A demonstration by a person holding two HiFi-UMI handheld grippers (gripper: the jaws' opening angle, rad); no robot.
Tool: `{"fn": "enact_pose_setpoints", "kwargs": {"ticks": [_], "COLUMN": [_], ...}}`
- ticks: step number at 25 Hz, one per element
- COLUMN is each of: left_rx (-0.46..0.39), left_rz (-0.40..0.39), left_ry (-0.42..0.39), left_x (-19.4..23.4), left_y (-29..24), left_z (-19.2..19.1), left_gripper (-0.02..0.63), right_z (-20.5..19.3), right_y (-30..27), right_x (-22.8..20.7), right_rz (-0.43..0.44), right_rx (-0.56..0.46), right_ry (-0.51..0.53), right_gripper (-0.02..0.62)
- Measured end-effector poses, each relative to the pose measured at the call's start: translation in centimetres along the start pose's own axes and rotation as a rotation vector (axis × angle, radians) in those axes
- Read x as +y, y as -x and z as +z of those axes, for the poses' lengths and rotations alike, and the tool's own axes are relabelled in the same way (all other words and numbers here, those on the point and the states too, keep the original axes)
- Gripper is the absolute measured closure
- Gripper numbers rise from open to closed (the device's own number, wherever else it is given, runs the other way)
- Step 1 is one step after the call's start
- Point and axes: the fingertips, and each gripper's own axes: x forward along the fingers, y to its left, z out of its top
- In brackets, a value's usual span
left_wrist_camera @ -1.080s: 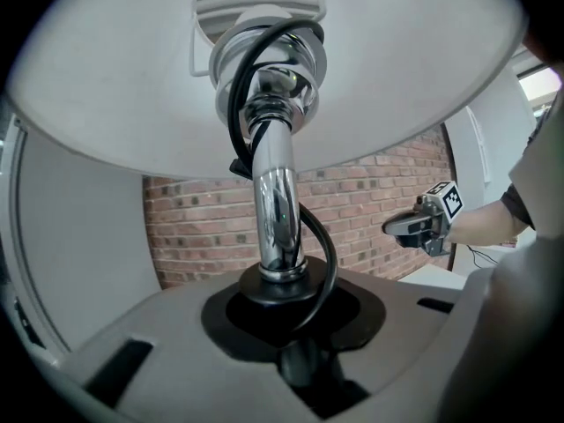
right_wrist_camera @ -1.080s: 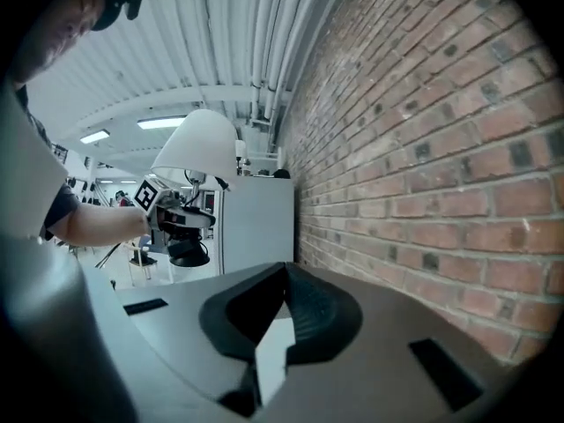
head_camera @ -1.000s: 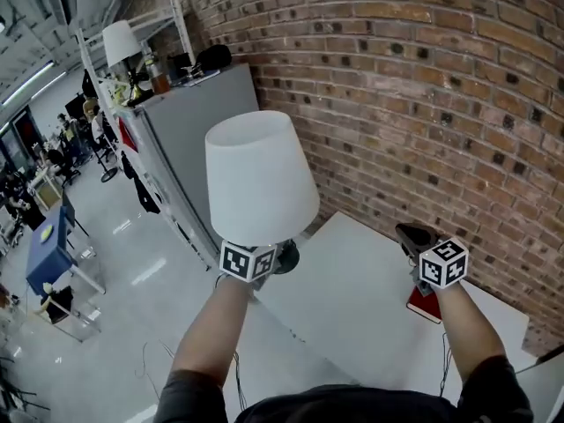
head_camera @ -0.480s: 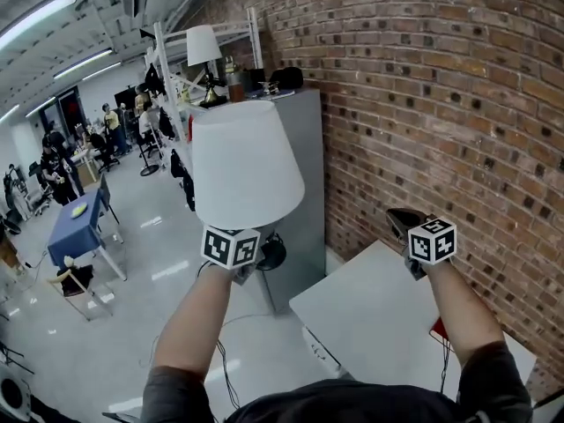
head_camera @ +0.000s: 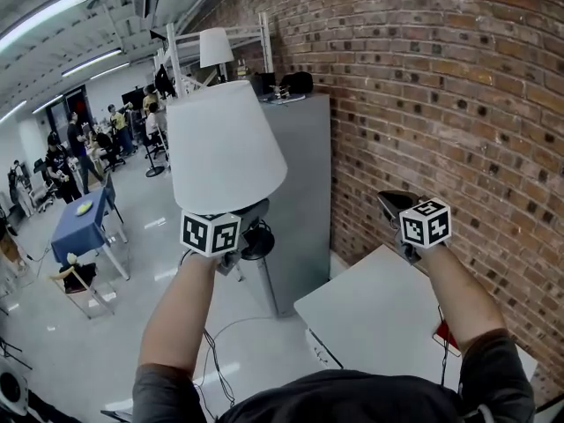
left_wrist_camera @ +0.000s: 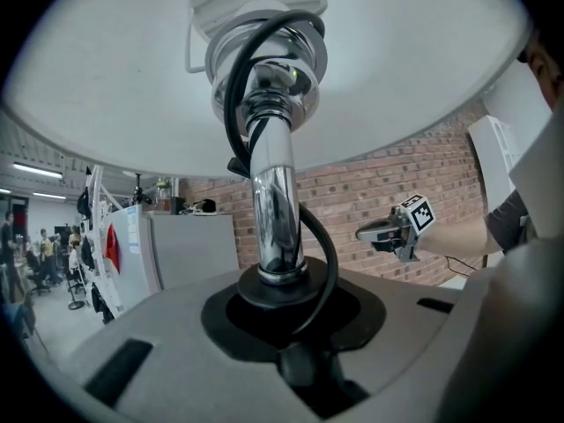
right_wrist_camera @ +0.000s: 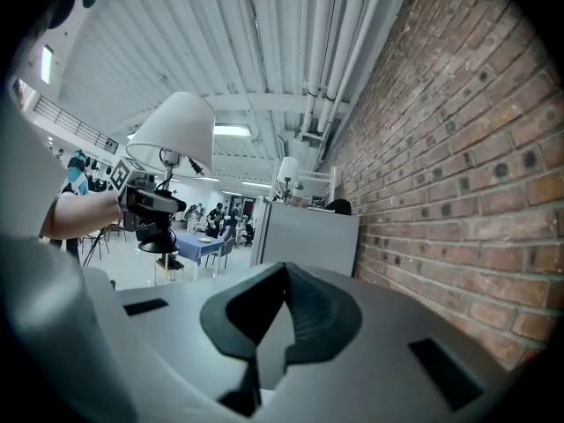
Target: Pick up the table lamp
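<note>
Chrome gleamed on the stem (left_wrist_camera: 275, 201) of the table lamp (head_camera: 225, 148), where the left gripper (head_camera: 251, 214) had its jaws closed round the tube just above a black collar. A black cord (left_wrist_camera: 324, 263) looped down beside the stem and ran into the gap between the jaws. The white shade (left_wrist_camera: 423, 69) spread wide above the grip, and the dark round base (head_camera: 258, 245) hung just below the gripper. The lamp stood upright in the air, off to the left of the white table (head_camera: 379, 315) and over the pale floor (head_camera: 176, 271), in front of a tall grey cabinet (head_camera: 300, 183).

The right gripper (head_camera: 394, 208) hovered level above the table's far edge, near the brick wall (head_camera: 458, 104) and well apart from the lamp. Its dark pads (right_wrist_camera: 313, 320) were drawn together with nothing between them.

A red book (head_camera: 447, 335) lay on the table near the person's right sleeve (head_camera: 493, 368). A second lamp (head_camera: 216, 47) stood on top of the cabinet. People stood round a blue table (head_camera: 77, 223) far back in the hall.
</note>
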Motion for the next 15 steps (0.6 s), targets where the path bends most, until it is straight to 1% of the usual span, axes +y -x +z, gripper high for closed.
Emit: {"fn": "enact_pose_setpoints", "kwargs": {"ticks": [7,15], "left_rx": [-0.002,-0.001], "left_rz": [0.011,-0.004], "left_ry": [-0.012,-0.002], "left_x": [0.0,-0.1], "left_y": [0.4,-0.2], "left_z": [0.6,0.8], "left_gripper": [0.52,0.52], "right_z": [0.6,1.3], "right_y": [0.2,0.4], "right_x": [0.1,-0.3], "right_rz": [0.0,-0.004], "right_rx": [-0.001,-0.01], "right_ry": [0.015,0.023], "right_gripper": [0.601,0.601]}}
